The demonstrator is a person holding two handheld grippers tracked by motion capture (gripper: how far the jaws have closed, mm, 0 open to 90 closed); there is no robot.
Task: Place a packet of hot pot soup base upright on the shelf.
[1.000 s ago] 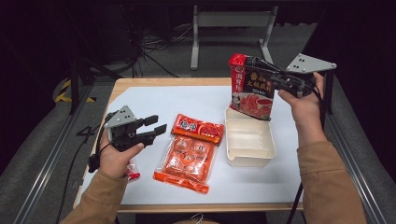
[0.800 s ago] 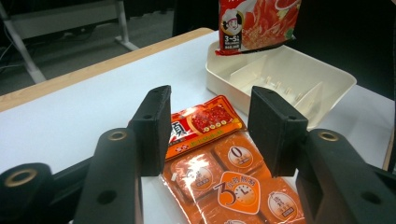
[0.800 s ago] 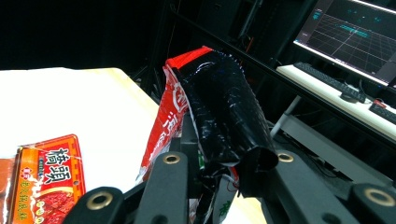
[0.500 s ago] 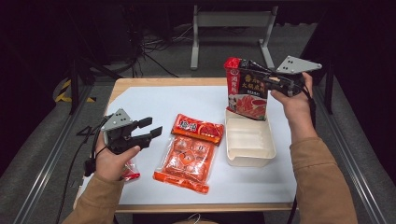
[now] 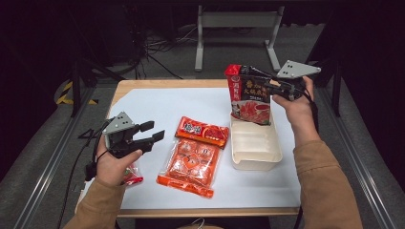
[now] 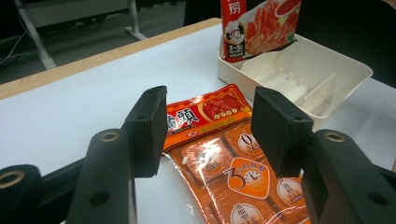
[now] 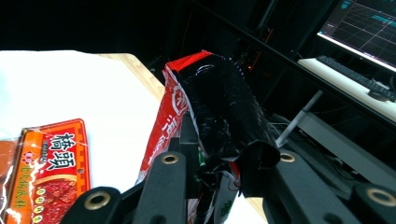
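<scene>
My right gripper (image 5: pixel 268 87) is shut on the upper part of a red and black soup-base pouch (image 5: pixel 250 102). It holds the pouch upright with the bottom edge inside the far end of a cream plastic tray (image 5: pixel 255 155). In the right gripper view the jaws (image 7: pixel 219 158) pinch the crumpled pouch (image 7: pixel 215 102). My left gripper (image 5: pixel 153 130) hovers low over the white mat, left of a flat orange packet (image 5: pixel 193 155). Its jaws have just been opening and stand open with nothing between them. In the left gripper view the packet (image 6: pixel 219 154) lies beyond the open jaws.
The white mat (image 5: pixel 157 102) covers most of the wooden table (image 5: pixel 143 84). A small red wrapper (image 5: pixel 132 176) lies under my left hand. A metal stand (image 5: pixel 236 21) is on the floor beyond the far edge. Dark rails run along both table sides.
My right hand has come down and a little to the left with the pouch, so its bottom edge now sits in the tray. The left gripper has stayed in place with its jaws slightly wider.
</scene>
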